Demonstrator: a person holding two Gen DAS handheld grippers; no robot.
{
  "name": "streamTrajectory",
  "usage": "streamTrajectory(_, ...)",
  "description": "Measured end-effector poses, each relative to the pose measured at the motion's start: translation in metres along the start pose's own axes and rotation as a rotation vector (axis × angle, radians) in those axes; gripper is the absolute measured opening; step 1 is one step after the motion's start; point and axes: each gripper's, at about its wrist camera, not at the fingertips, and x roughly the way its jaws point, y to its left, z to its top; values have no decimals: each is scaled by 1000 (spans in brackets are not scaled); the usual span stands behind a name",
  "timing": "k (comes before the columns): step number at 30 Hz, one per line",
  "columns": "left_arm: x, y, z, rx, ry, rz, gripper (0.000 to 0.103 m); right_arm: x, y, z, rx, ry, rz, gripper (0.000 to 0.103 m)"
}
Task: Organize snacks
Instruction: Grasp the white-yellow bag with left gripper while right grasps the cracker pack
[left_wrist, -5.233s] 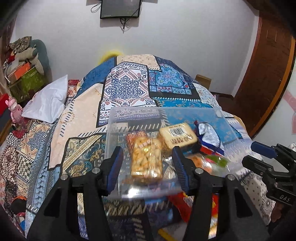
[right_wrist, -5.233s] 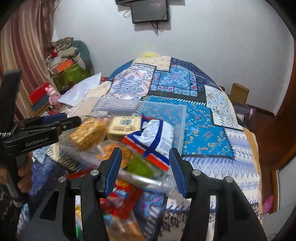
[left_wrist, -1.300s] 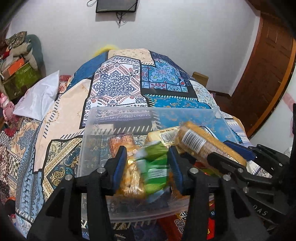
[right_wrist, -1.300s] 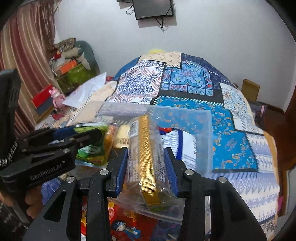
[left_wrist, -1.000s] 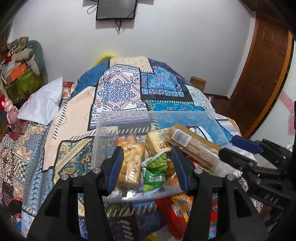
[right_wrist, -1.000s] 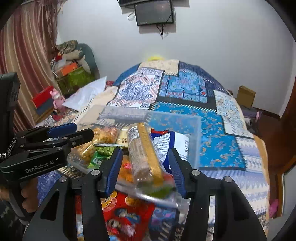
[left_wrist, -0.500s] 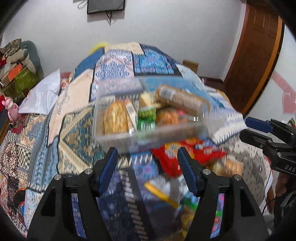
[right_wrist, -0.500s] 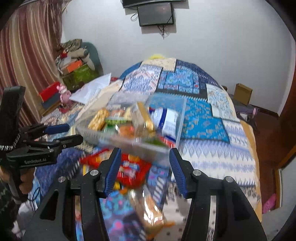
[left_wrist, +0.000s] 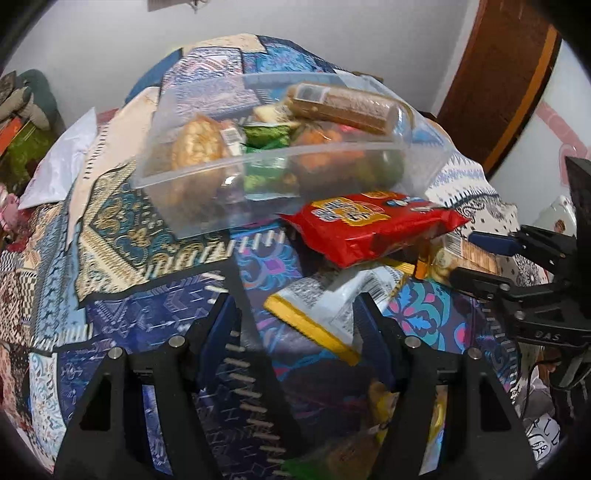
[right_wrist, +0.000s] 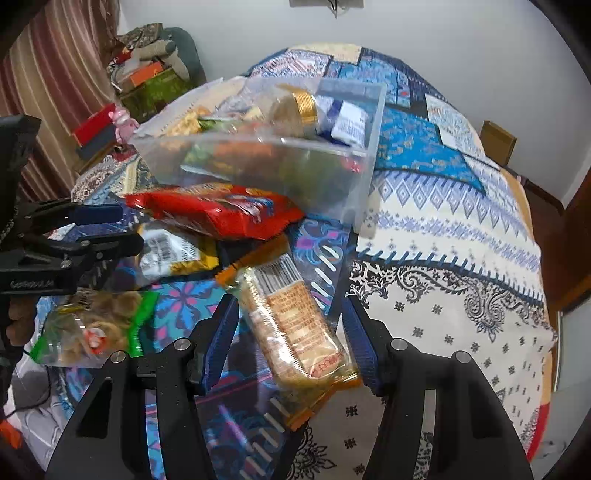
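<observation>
A clear plastic bin (left_wrist: 207, 218) (right_wrist: 354, 192) on the patterned bedspread holds several snack packs, with a long biscuit roll (left_wrist: 343, 105) lying on top. In front of it lie a red snack bag (left_wrist: 373, 229) (right_wrist: 218, 212), a white and yellow pack (left_wrist: 325, 314) (right_wrist: 173, 254), an orange-edged cracker pack (right_wrist: 295, 328) and a green-edged bag (right_wrist: 92, 332). My left gripper (left_wrist: 297, 321) is open and empty above the white and yellow pack. My right gripper (right_wrist: 290, 325) is open, with the cracker pack between its fingers.
The bed (right_wrist: 443, 258) fills both views. A white pillow (left_wrist: 59, 162) lies at the left. Piled boxes and clothes (right_wrist: 147, 74) stand by the wall. A wooden door (left_wrist: 498, 81) is at the right. A small cardboard box (right_wrist: 496, 142) sits beyond the bed.
Both grippers let go of their packs into the bin, pulled back from it and dropped toward the loose snacks in front.
</observation>
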Motion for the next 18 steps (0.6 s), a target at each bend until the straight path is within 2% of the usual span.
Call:
streamTrajectory(11,26,-13,12,4,62,-91,68,8,2,-7,19,7,26,55)
streamTrajectory(13,27,-15,13,14,60,-94,68,5,2,-9,27,1,28,46)
streamTrajectory(14,28,-16,13,11,56,-96,68,5,2,-9,30,2,33,37)
streamTrajectory(15,29,-16,12,10,51,-95,67,4,1,-10,37,3,43,33)
streamTrajectory(18,25,-21,7,26,22,-90,56,1,-1,-12,57,-3,57,32)
